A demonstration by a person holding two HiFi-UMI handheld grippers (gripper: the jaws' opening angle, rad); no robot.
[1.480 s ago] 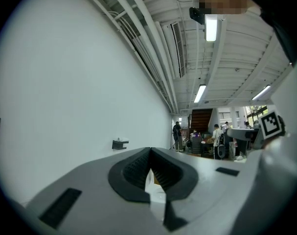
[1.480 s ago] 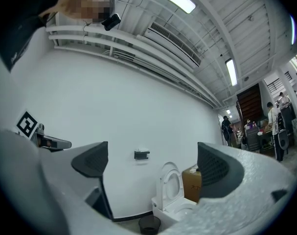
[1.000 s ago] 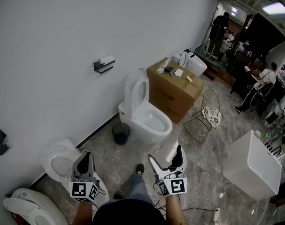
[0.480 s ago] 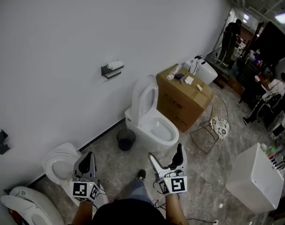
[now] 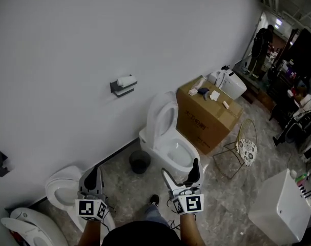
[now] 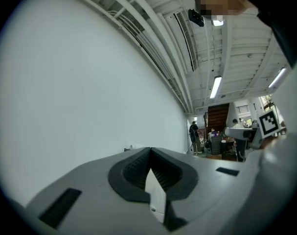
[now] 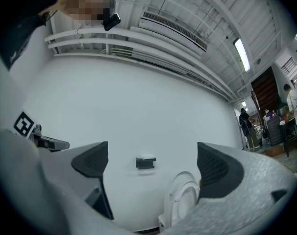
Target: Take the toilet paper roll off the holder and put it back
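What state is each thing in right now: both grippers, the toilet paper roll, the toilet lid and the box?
left gripper: shut, empty
right gripper: open, empty
toilet paper roll: on its wall holder
toilet lid: raised
cardboard box: closed

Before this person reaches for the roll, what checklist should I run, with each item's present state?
1. Toilet paper roll sits on the holder: ok.
2. Right hand-held gripper open and empty: ok, jaws apart, nothing between them.
3. Left hand-held gripper open: not ok, jaws together on nothing.
4. Right hand-held gripper aimed at the holder: ok, the right gripper view frames it between the jaws.
5. Close enough to grasp: not ok, both grippers are well short of the wall, with the toilet in between.
6. Roll free to lift off: cannot tell, too small to see.
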